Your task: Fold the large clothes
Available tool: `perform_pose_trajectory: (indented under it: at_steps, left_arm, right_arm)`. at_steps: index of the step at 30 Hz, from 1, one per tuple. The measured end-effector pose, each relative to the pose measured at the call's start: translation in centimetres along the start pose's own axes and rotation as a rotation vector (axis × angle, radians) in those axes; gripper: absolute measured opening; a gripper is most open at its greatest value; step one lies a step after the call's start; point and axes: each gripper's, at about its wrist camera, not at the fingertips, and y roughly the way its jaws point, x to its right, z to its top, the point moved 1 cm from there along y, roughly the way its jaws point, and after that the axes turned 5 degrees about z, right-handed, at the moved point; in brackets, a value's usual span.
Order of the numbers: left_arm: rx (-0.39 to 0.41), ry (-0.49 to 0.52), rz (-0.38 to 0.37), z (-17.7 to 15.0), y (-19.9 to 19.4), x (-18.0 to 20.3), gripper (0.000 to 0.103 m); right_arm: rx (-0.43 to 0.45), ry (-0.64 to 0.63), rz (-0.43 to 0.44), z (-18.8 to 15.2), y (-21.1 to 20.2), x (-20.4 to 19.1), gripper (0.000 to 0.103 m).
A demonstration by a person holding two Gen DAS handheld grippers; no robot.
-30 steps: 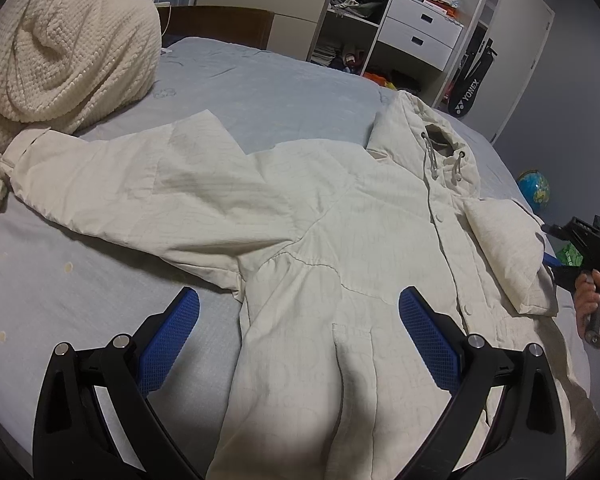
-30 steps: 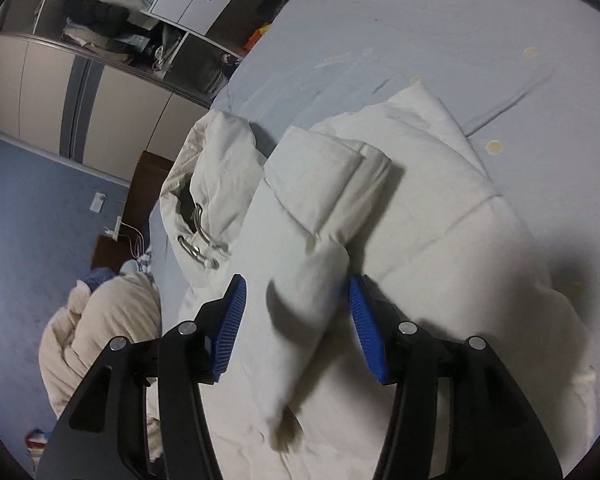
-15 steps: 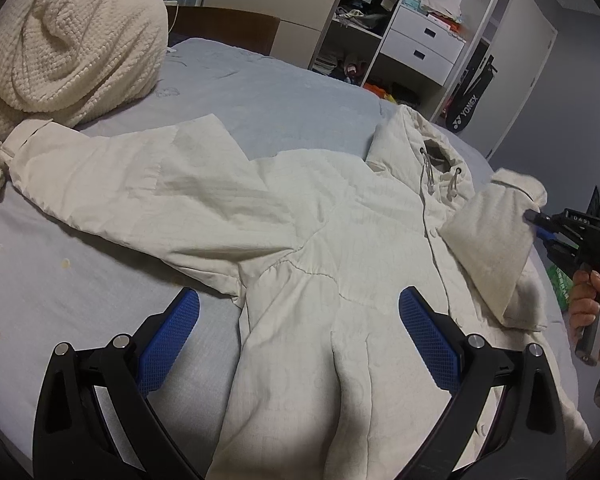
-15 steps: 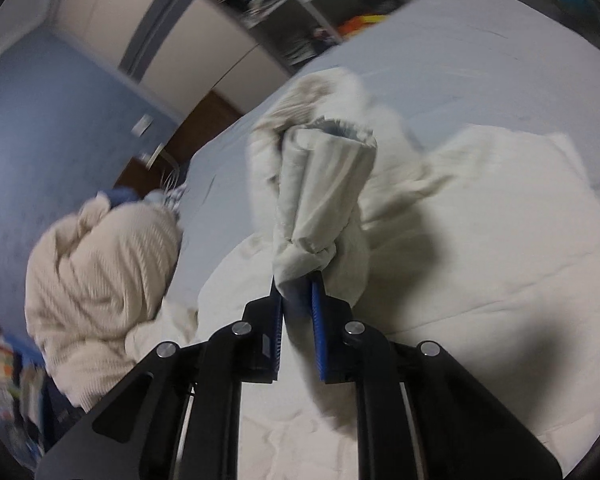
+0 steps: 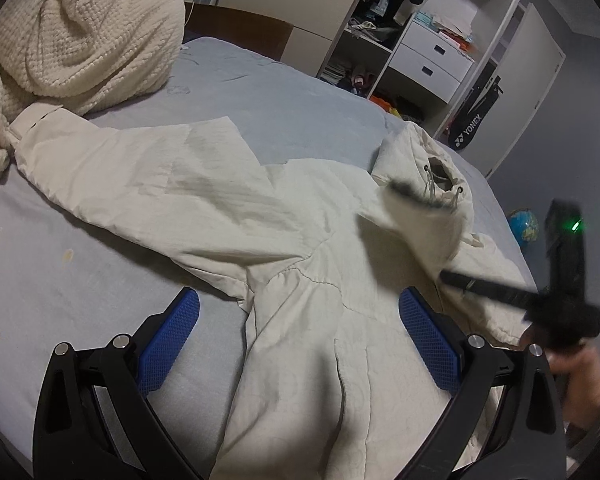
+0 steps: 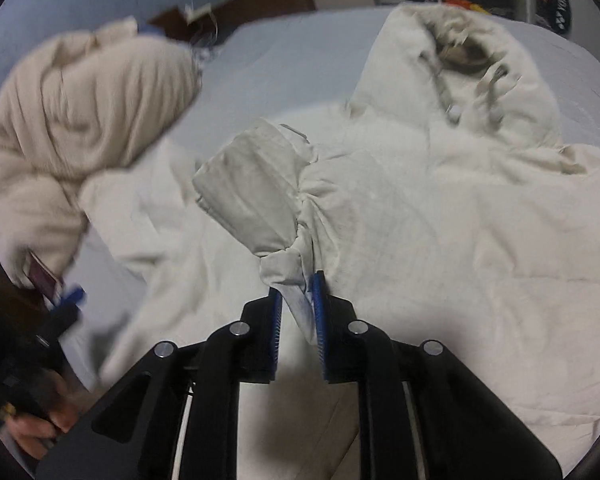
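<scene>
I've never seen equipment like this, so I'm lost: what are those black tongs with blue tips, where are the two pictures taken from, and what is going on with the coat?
No robot here: a person holds a two-finger gripper in each hand, with a wide-angle camera on each looking along its fingers. One picture comes from the left gripper, which is open and holds nothing. The other comes from the right gripper, which pinches a sleeve of the cream hooded coat; its jaws are opening slightly. The coat lies spread on a blue-grey bed, beside a knitted blanket.
</scene>
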Motion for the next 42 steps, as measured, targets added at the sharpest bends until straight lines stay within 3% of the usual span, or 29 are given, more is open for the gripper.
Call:
perform_pose_trajectory:
  at_steps: [2, 5, 6, 10, 15, 23, 32, 38, 42]
  left_arm:
    - [-0.001, -0.002, 0.000, 0.0, 0.0, 0.0, 0.096]
    - [-0.002, -0.001, 0.001, 0.0, 0.0, 0.0, 0.096]
    - [-0.002, -0.001, 0.001, 0.0, 0.0, 0.0, 0.096]
    - [-0.003, 0.004, 0.005, 0.0, 0.1, 0.0, 0.096]
    - [-0.007, 0.008, 0.011, 0.1, 0.2, 0.0, 0.096]
    - [-0.014, 0.017, 0.023, 0.0, 0.4, 0.2, 0.096]
    - [-0.041, 0.010, 0.059, 0.0, 0.8, 0.0, 0.096]
    - [-0.086, -0.003, 0.085, -0.1, 1.5, -0.3, 0.096]
    - [-0.115, -0.068, 0.083, 0.8, 1.7, -2.0, 0.096]
  right_arm:
    - [-0.022, -0.002, 0.004, -0.9, 0.3, 0.0, 0.021]
    - [-0.046, -0.008, 0.050, -1.9, 0.4, -0.1, 0.057]
    - [-0.032, -0.011, 0.067, -2.3, 0.0, -0.1, 0.061]
    - [-0.014, 0.010, 0.125, -3.1, -1.3, 0.3, 0.062]
    - [0.002, 0.040, 0.121, -4.4, -4.3, 2.9, 0.062]
    - [0.015, 0.116, 0.022, -7.9, -8.9, 8.5, 0.062]
    - [0.026, 0.237, -0.153, -14.0, -15.7, 16.0, 0.065]
    - [0.049, 0.280, -0.181, -17.0, -18.1, 17.3, 0.065]
    - [0.073, 0.304, -0.176, -18.2, -18.5, 17.5, 0.065]
